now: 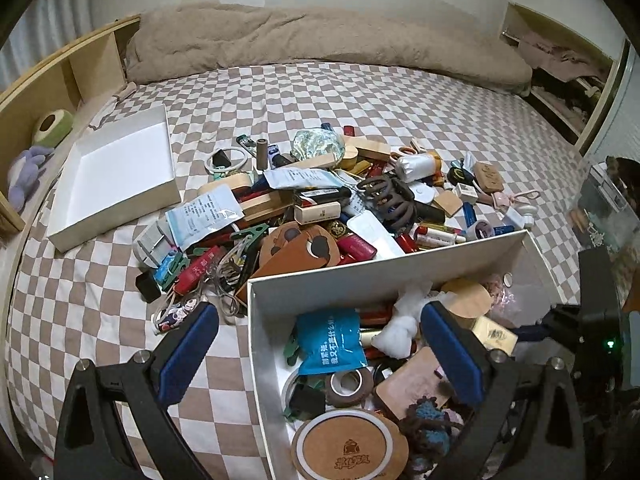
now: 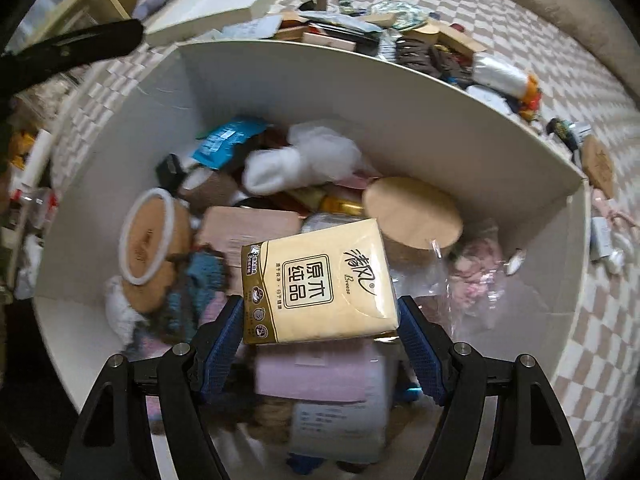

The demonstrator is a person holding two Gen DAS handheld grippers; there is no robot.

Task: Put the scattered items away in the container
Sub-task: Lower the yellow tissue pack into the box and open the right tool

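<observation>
Your right tool (image 2: 320, 322) points steeply down into the box (image 2: 360, 92), pinching a yellow tissue pack (image 2: 316, 290) by its 2 long edges. The blue pads (image 2: 226, 336) sit against both sides near the pack's lower end, so most of it sticks out ahead of the tool, over the things already in the box. That grip across the width suits a soft pack, which would fold if you held it by a corner. Being low over the contents, you are likely about to let it go; it should settle flat on the pink pack just below the tool.

Your left tool (image 1: 320, 342) is spread wide and holds nothing. 1 finger hangs outside the box's near corner over the bed (image 1: 100, 300), the other over the contents inside. Ahead of it, beyond the box's far wall, lies the pile (image 1: 320, 208) of loose items on the bed, probably your next source. The white lid (image 1: 120, 176) lies well off to its left.
</observation>
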